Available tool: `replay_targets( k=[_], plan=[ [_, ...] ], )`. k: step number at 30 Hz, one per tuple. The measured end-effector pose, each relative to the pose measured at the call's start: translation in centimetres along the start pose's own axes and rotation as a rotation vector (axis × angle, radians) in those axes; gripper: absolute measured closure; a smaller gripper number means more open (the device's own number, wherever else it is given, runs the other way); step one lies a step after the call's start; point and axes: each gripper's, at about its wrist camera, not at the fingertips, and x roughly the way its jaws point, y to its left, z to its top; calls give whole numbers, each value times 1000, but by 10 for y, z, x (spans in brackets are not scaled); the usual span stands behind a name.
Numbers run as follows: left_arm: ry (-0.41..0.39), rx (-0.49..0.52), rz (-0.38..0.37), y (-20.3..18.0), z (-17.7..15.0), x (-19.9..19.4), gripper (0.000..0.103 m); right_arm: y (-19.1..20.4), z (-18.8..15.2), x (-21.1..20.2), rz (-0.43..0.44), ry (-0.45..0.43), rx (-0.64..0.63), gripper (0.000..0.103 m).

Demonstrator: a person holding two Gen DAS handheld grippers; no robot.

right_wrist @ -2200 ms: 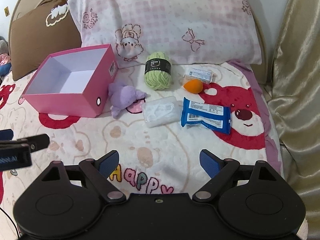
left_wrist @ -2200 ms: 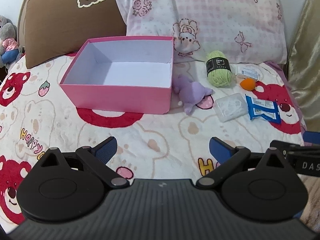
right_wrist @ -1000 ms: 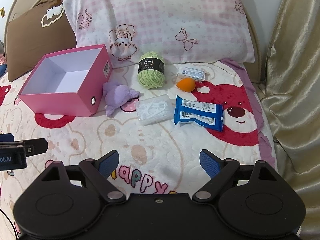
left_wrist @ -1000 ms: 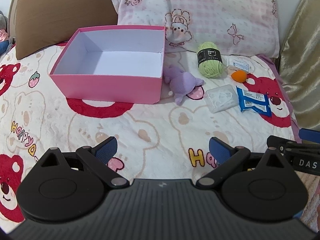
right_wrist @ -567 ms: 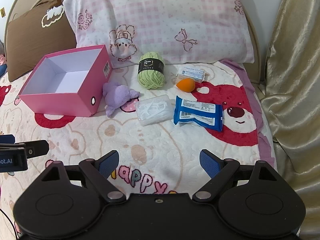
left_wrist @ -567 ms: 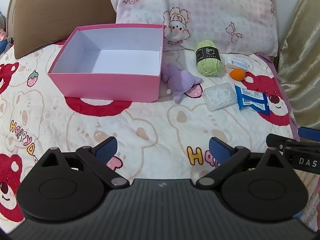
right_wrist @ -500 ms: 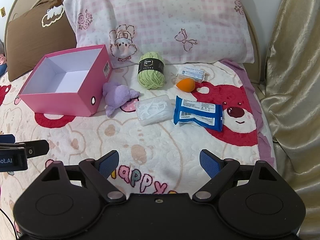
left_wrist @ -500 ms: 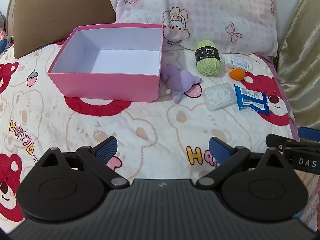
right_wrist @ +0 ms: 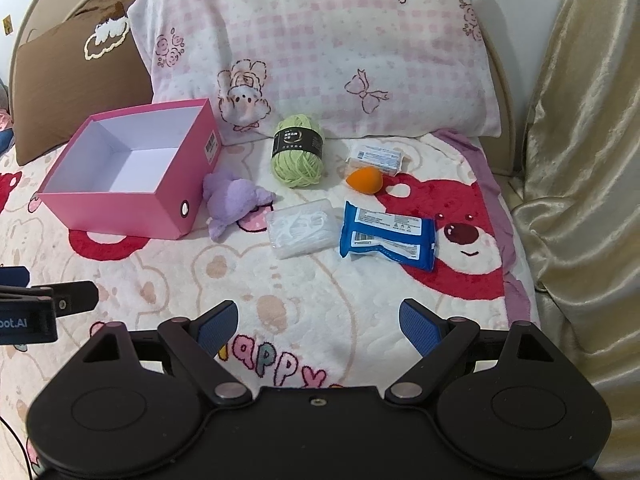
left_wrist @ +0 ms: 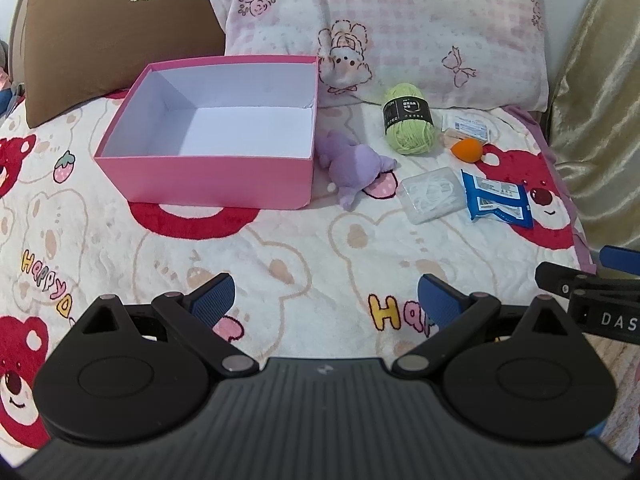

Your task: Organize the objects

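Note:
An empty pink box [left_wrist: 208, 184] [right_wrist: 120, 212] sits on the bear-print blanket. To its right lie a purple plush toy [left_wrist: 352, 164] [right_wrist: 232, 200], a green yarn ball [left_wrist: 408, 126] [right_wrist: 298, 156], an orange sponge [left_wrist: 467, 149] [right_wrist: 365, 179], a small white packet [left_wrist: 468, 125] [right_wrist: 378, 157], a clear plastic case [left_wrist: 432, 194] [right_wrist: 302, 227] and a blue wipes pack [left_wrist: 498, 202] [right_wrist: 386, 236]. My left gripper [left_wrist: 324, 296] is open and empty, well short of the box. My right gripper [right_wrist: 318, 320] is open and empty, short of the wipes pack.
A pink checked pillow [left_wrist: 380, 28] [right_wrist: 320, 48] and a brown pillow [left_wrist: 112, 36] [right_wrist: 76, 76] lean at the bed's head. A gold curtain [right_wrist: 580, 140] hangs on the right. Each gripper shows at the other view's edge.
Both views have drawn back slightly over the last two seconds and then steadied. No object has moved, and both grippers stay open.

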Motion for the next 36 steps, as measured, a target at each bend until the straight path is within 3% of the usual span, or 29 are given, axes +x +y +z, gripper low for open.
replay_targets(
  k=[12,22,27,31,36],
  plan=[
    [3,15,-4,-7,2,-3,4,-6,1,0,-6,0,-2,12],
    [10,51,-23,-21,32,-1,4,-18,9,8,22,2,-9,12],
    [-7,78,0,-35,52,14,4,-29,14,23,172,-60,-97,13],
    [2,83,-27,-45,67,35,5,-45,22,40,297,-102,-96,13],
    [-9,90,-63,-57,77,65,7,-51,30,66,343,-161,-171,12]
  ],
)
